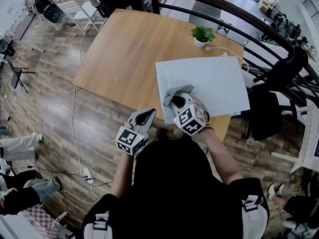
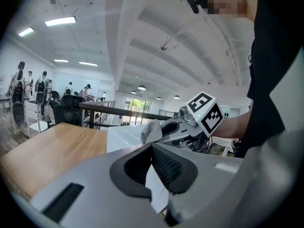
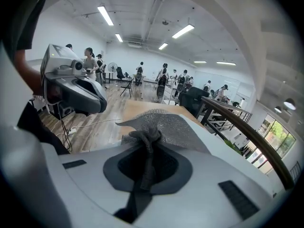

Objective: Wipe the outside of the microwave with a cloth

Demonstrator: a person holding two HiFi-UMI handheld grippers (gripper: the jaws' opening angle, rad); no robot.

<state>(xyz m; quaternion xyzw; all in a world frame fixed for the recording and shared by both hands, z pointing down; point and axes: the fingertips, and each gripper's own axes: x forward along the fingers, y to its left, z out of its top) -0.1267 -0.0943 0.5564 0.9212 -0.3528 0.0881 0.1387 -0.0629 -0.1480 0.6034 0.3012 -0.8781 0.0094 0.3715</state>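
Down on my left, a wood-plank floor [image 1: 45, 83] runs under someone's legs [image 1: 20, 146] and a white power strip [image 1: 87, 175]. Further in stands a bare wooden table [image 1: 124, 49], set at an angle to me.

My left gripper [image 1: 145, 116] hangs off the table's near edge, close to my body and apart from everything else. Its jaws are pressed together with nothing between them.

Next comes the microwave [image 1: 214, 83], a white box sitting on the near right part of the table. I see it from above, so only its flat top shows. Its long axis runs left to right across my view, slightly skewed, and roughly follows the table's near edge. I cannot tell which way its door faces.

My right gripper [image 1: 174, 101] is over the microwave's near left corner. Its jaws are clenched on a grey cloth [image 1: 172, 91]. The cloth is bunched between the pads and fans out ahead of them, lying on the microwave's top.

Beyond the microwave, at the table's far edge, a small white pot [image 1: 200, 42] holds a leafy green plant [image 1: 202, 32]. A white cable [image 1: 227, 49] trails beside the pot.

A dark railing [image 1: 224, 9] curves behind the table. A black chair [image 1: 266, 113] stands at the right, just past the microwave.
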